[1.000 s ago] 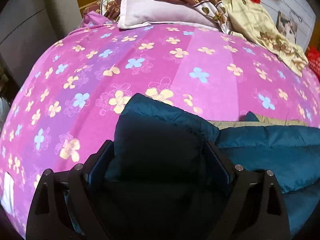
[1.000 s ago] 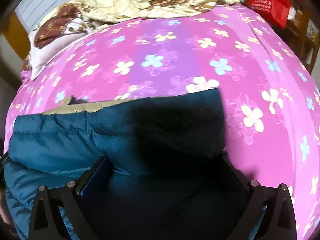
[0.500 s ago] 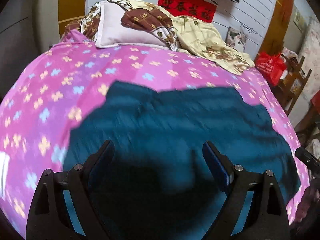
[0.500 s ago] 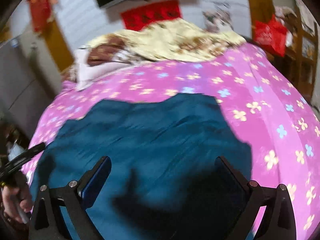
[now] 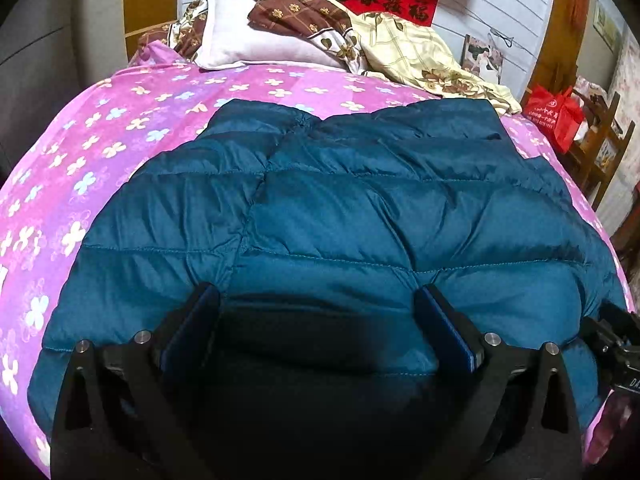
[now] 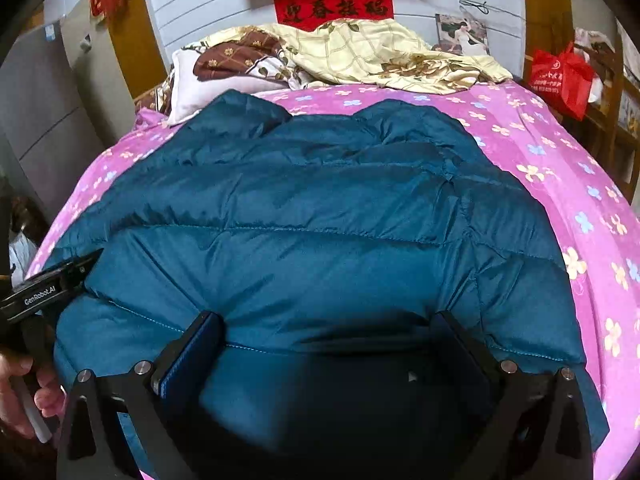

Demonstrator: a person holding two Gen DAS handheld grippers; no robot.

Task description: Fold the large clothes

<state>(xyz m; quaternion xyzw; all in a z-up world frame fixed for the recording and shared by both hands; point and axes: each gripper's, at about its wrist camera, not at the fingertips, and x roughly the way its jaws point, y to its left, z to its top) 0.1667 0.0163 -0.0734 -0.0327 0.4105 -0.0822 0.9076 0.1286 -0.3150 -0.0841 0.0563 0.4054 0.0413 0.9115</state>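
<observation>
Left wrist view: a teal quilted puffer jacket [image 5: 340,216] is laid flat across a pink bedsheet printed with flowers [image 5: 80,160], and fills the middle of the bed. The left gripper [image 5: 316,320] has just been opening; its blue-padded jaws are spread wide over the jacket's near edge, and no fabric is seen pinched between them, though the cloth below is lost in shadow. In the right wrist view the right gripper [image 6: 328,344] is likewise held wide above the near edge, with nothing visibly clamped.

For a neat fold, the near edge is best taken at two well-spaced points — one per gripper — and pinched deep, since the slick, puffy shell is likely to slip or spring back; the panel is then best smoothed after being laid.

Around the jacket, left to right: a pale pillow [image 5: 256,44] lies at the head of the bed, a cream and brown floral quilt [image 5: 416,56] is bunched beside it — touching the jacket's far corner, where it could get in the way — and a red bag [image 5: 554,114] hangs off to the right, well clear.
</observation>
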